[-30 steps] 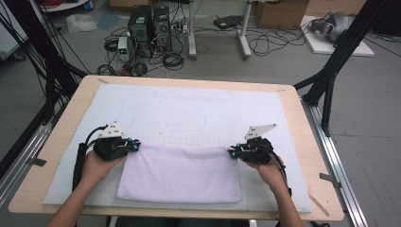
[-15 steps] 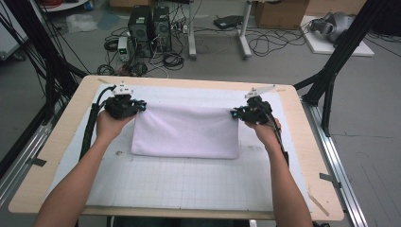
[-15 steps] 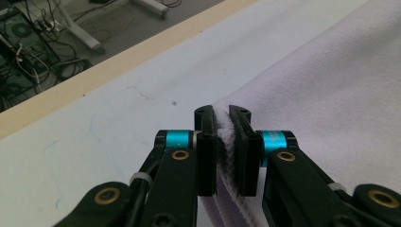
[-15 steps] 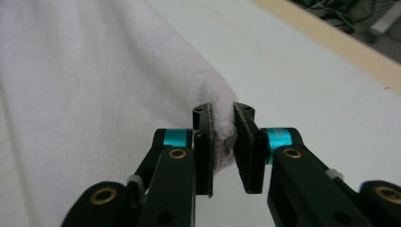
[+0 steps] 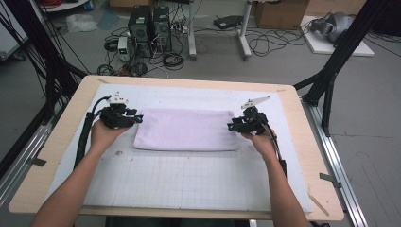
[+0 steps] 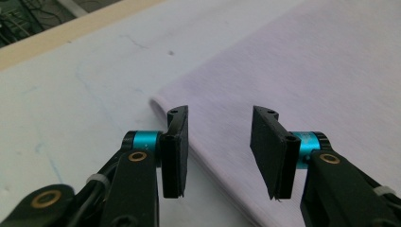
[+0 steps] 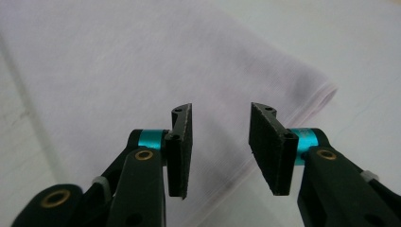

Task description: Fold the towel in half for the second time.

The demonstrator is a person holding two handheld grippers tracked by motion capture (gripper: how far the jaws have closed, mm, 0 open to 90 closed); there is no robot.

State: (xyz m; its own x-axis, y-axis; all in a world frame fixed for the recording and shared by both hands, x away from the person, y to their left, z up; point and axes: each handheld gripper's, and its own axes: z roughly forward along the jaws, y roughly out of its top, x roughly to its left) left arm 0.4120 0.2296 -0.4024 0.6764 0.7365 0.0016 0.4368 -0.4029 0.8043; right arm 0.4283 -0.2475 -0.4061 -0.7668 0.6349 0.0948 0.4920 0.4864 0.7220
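Fold release step: left gripper and right gripper, jaws just opening, nothing clamped, flank folded towel; next: regrasp for another fold.

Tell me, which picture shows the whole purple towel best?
The high view. There the folded towel lies whole on the white mat, all four edges visible, between the left gripper and right gripper. The left gripper view shows one corner and edge up close; the right gripper view shows another corner, with layered edges.
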